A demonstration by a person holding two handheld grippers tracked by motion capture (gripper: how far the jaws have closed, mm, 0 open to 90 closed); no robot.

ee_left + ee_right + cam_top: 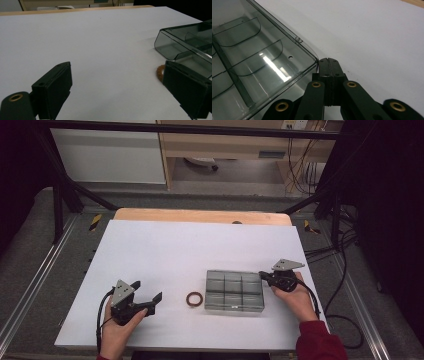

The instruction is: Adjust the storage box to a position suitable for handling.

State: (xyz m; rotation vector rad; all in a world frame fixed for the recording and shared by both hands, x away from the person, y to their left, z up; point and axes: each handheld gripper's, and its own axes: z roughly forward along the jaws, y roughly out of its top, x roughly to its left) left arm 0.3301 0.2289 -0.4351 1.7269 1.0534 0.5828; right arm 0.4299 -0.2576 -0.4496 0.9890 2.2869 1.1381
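Observation:
A clear grey compartment box (234,291) lies flat on the white table (190,245), right of centre. Just left of it sits a brown beaded ring (194,298). My left gripper (147,290) rests near the front left, its jaws open and pointing toward the ring, with nothing between them. In the left gripper view the ring (159,72) peeks out behind the right jaw, with the box (185,42) beyond it. My right gripper (262,275) is shut, and its tips (328,63) stand right at the box's far right corner (313,56). Nothing shows between them.
The table's wooden far edge (202,215) borders a black frame. Cables (345,285) trail off on the right side. A hand holds each gripper from the front edge. White surface stretches behind the box and the ring.

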